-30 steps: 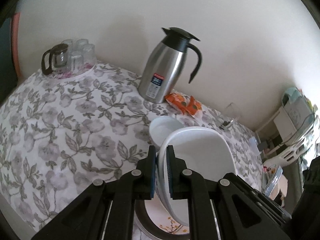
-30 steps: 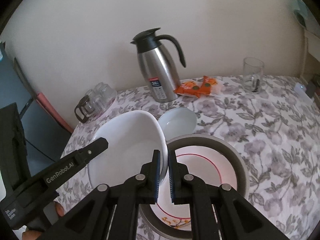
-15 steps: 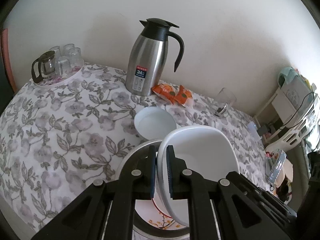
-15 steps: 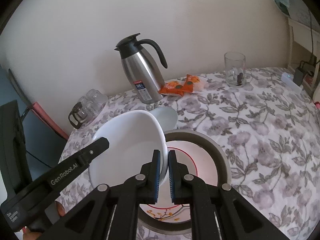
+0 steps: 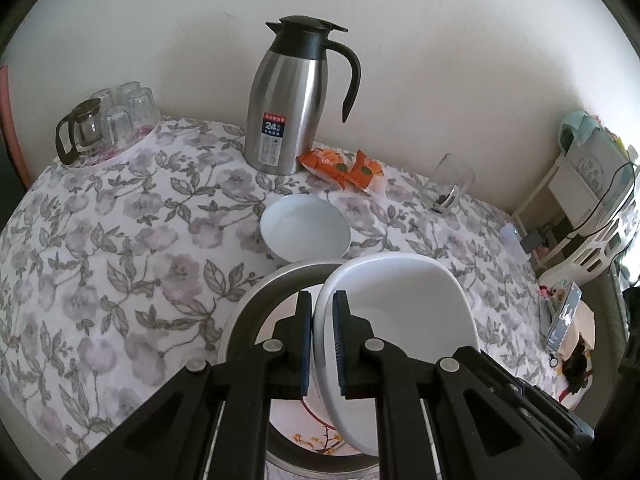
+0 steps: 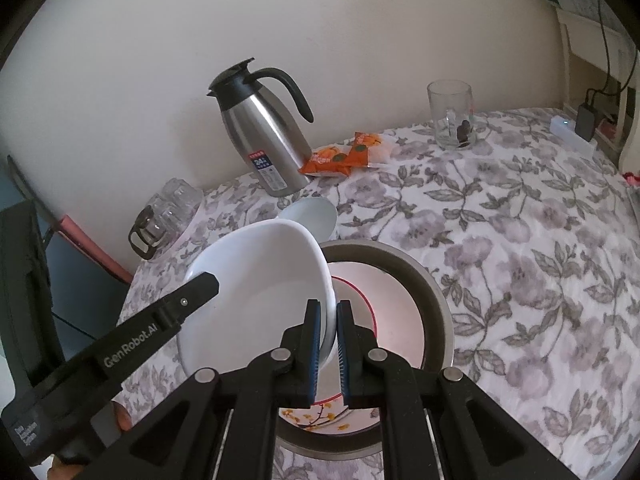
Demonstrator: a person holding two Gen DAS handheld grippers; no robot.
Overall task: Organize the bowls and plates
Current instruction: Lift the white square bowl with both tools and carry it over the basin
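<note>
Floral tablecloth (image 5: 120, 240) in grey-purple covers the table, plain off-white wall (image 5: 440, 60) behind; steel thermos jug (image 5: 282, 100) with black lid and handle upright near the wall, label facing the camera; two orange snack packets (image 5: 344, 166) just beside its base, touching each other; clear drinking glass (image 6: 450, 118) further right, upright, something small and dark at the bottom, can't tell what; glass teapot (image 5: 78, 130) with black handle at the far left corner, cluster of upturned glasses (image 5: 130, 110) touching it; white power strip (image 6: 568, 132) with a black adapter plugged in at the right table edge; white shelving (image 5: 592, 216) off the table, contents blurred.
</note>
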